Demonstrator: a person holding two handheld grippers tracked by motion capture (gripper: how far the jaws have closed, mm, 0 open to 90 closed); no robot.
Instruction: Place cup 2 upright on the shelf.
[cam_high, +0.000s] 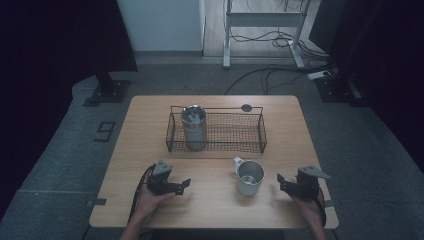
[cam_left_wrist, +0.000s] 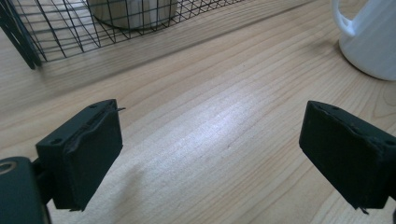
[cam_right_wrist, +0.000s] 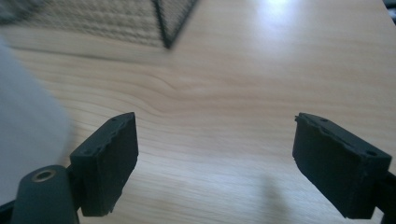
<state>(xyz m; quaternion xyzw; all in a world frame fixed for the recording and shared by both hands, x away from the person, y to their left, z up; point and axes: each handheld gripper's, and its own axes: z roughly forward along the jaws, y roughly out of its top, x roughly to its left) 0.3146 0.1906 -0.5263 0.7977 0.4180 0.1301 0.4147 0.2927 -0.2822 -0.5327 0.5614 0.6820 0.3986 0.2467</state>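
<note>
A white mug (cam_high: 248, 177) with a metal inside stands on the wooden table (cam_high: 210, 210), handle toward the back left. A black wire basket (cam_high: 235, 131) sits behind it and holds an upright metal canister (cam_high: 194, 127) at its left end. My left gripper (cam_high: 186, 183) rests low on the table left of the mug, open and empty; its view shows the mug (cam_left_wrist: 369, 39) at the upper right and the basket (cam_left_wrist: 51, 32) ahead. My right gripper (cam_high: 281, 181) is just right of the mug, open and empty, with the mug (cam_right_wrist: 28, 121) blurred at its left.
A small dark round disc (cam_high: 246, 108) lies on the table behind the basket. The table's front edge runs just behind both hands. Beyond the table are grey floor, stand bases, cables and a white desk frame (cam_high: 262, 20).
</note>
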